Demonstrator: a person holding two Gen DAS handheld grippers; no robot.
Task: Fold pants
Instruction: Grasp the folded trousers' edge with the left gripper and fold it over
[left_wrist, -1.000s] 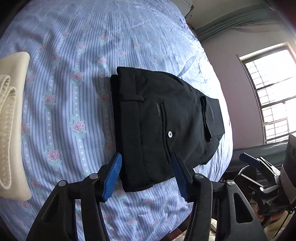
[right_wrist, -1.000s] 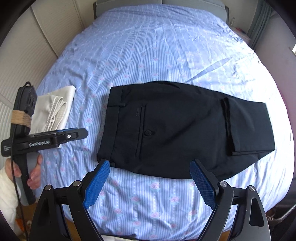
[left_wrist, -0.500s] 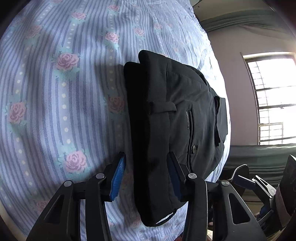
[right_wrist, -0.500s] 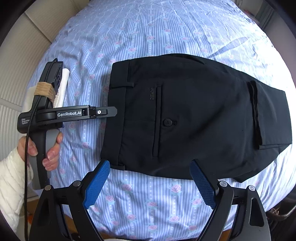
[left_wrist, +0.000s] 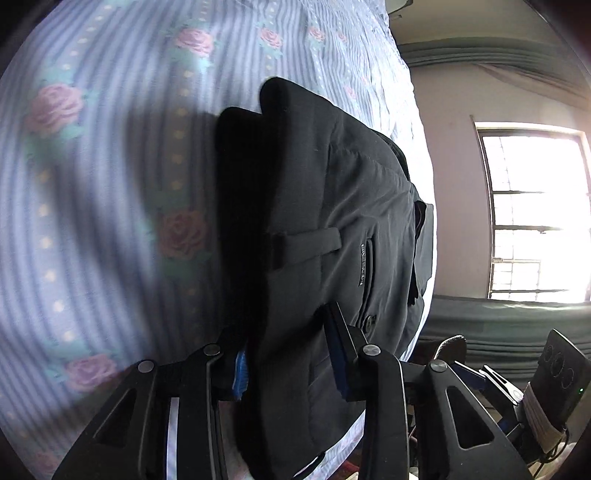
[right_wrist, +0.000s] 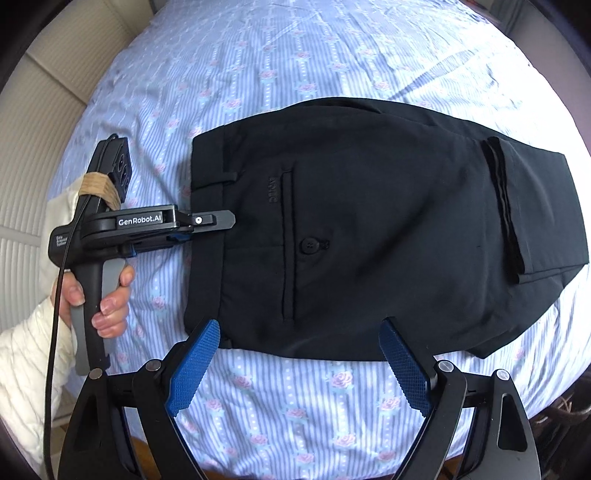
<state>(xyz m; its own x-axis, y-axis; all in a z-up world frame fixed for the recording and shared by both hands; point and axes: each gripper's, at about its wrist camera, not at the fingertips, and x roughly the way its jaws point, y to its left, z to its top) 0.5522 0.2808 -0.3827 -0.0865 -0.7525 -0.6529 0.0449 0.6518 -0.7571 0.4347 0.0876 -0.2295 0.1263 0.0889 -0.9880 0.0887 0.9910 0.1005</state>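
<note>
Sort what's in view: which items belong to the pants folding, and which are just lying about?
Job:
black pants
left gripper, jaws just been closing, waistband between them
right gripper, open above the near edge

Lying about:
cream cloth, partly hidden
floral bedsheet
window

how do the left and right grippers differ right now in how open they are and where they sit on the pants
The left gripper has been closing, its jaws narrow around the waistband of the black pants; the right gripper stands wide open with nothing between its pads. The left reaches in over the waistband edge; the right hangs above the pants' near long edge, pointing down. Both have blue pads on black fingers.
</note>
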